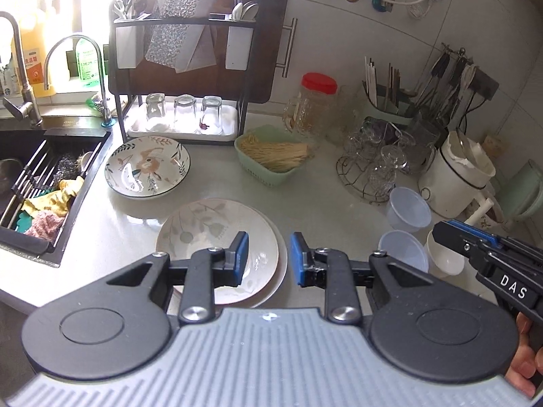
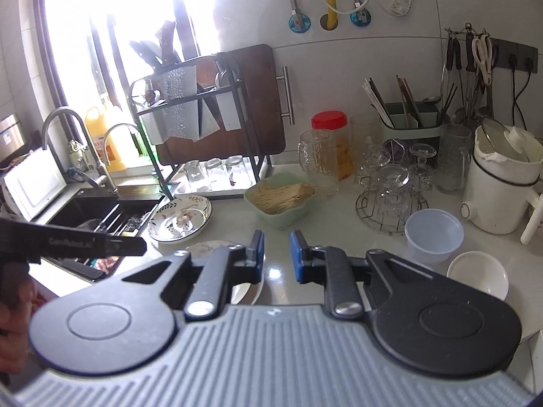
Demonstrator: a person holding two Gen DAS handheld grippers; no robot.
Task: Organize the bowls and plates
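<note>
A pale floral plate lies on a second plate on the counter, right under my left gripper, which is open and empty above its right rim. A floral deep plate sits behind it near the sink; it also shows in the right wrist view. Two clear plastic bowls and a small white bowl stand at the right. My right gripper is open and empty over bare counter, left of a plastic bowl and the white bowl.
A green basket of noodles sits mid-counter. A dish rack with upturned glasses stands behind. A wire rack of glassware and a white pot are at the right. The black sink is at the left.
</note>
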